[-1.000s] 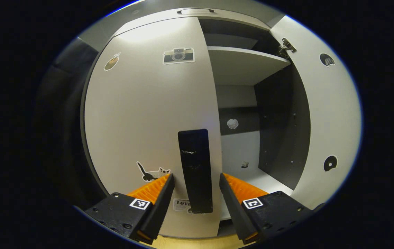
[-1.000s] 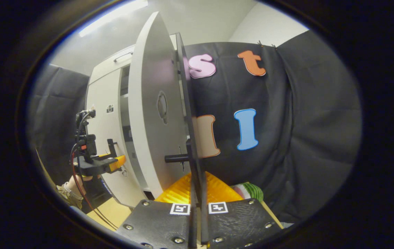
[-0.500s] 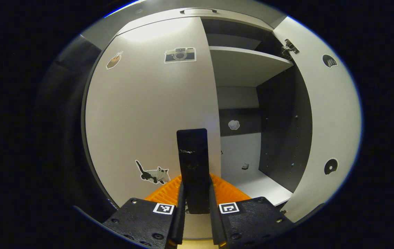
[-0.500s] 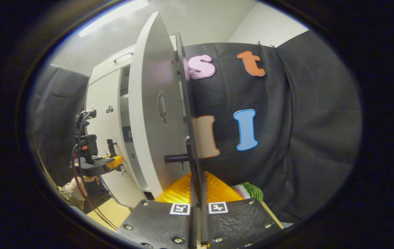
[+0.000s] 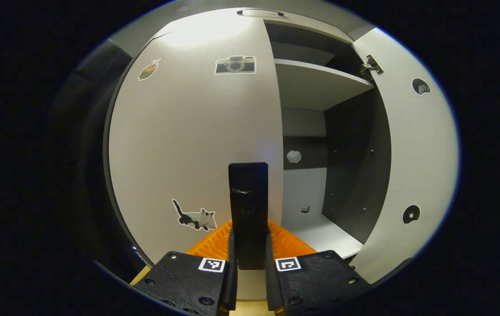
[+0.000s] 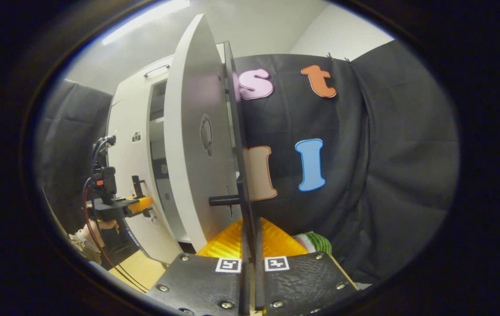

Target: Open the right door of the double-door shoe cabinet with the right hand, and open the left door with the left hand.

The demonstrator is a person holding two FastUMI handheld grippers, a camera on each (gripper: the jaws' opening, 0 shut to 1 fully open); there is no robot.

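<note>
The white left door (image 5: 188,131) of the shoe cabinet carries stickers and a black upright handle (image 5: 248,197). My left gripper (image 5: 250,245) is shut on that handle. The right door (image 5: 412,149) stands swung wide open, showing a shelf (image 5: 315,83) and dark inner walls. In the right gripper view the right door (image 6: 192,145) appears nearly edge-on, and my right gripper (image 6: 250,250) is shut on its thin black handle (image 6: 244,206). Farther left there, the left gripper (image 6: 133,205) and the hand holding it are at the left door (image 6: 129,145).
Black cloth wall (image 6: 364,175) hangs close behind the open right door. A green and white object (image 6: 315,243) lies low beside my right fingers. A light wooden floor (image 6: 138,272) runs below the cabinet. Dark cloth (image 5: 87,131) borders the cabinet's left side.
My left gripper went from open around the left door's handle to shut on it, and it has drawn back a little with the door. The right gripper and right door stayed still.
</note>
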